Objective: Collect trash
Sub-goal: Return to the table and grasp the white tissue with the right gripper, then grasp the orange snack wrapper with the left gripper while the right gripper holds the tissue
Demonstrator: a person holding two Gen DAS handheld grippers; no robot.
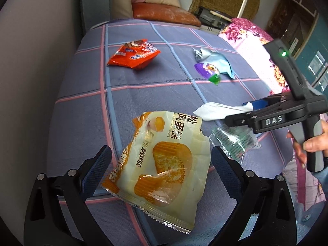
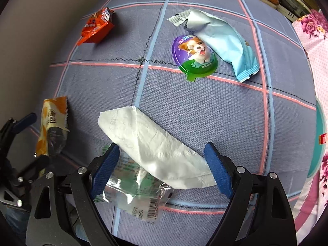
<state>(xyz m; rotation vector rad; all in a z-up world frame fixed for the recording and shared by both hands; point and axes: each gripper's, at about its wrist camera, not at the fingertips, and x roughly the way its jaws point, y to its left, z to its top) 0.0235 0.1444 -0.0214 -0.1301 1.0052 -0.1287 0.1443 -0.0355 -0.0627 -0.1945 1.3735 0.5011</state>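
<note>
Trash lies on a purple checked bedspread (image 1: 143, 94). My left gripper (image 1: 162, 168) is open with a yellow cake wrapper (image 1: 164, 164) between its fingers; the wrapper also shows in the right wrist view (image 2: 52, 127). My right gripper (image 2: 162, 168) is open over a white tissue (image 2: 151, 147) and a clear crinkled wrapper (image 2: 135, 192); it also shows in the left wrist view (image 1: 254, 110), by the tissue (image 1: 217, 110). Farther off lie an orange snack bag (image 1: 133, 55), a purple-green egg-shaped package (image 2: 194, 57) and a light blue wrapper (image 2: 227, 43).
A floral pink quilt (image 1: 254, 47) lies along the right side of the bed. Cushions (image 1: 164, 14) sit at the far end. A wall (image 1: 34, 61) runs along the left. A teal round object (image 2: 319, 139) is at the right edge.
</note>
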